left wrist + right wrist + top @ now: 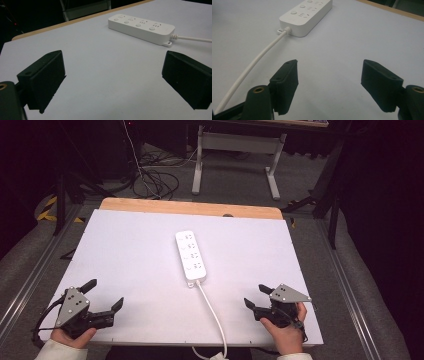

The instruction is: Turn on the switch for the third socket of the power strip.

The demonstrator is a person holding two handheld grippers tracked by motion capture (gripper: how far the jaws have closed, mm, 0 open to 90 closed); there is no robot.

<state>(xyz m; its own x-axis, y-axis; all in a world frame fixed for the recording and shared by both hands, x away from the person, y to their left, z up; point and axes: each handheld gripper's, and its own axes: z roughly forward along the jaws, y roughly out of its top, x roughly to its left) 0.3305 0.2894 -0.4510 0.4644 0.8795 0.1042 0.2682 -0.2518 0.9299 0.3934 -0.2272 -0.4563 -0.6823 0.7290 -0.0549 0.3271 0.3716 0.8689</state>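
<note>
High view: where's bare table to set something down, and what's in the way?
The table is bare left of the power strip, out to the left gripper, and right of it, above the right gripper. The centre is taken: the strip and its cable run to the near edge.

You have one power strip (191,257) on the table (125,260), with four buttons and one cord (212,312). Two grippers flank it, one on the left (105,294) and one on the right (256,296), each with two jaws.
</note>
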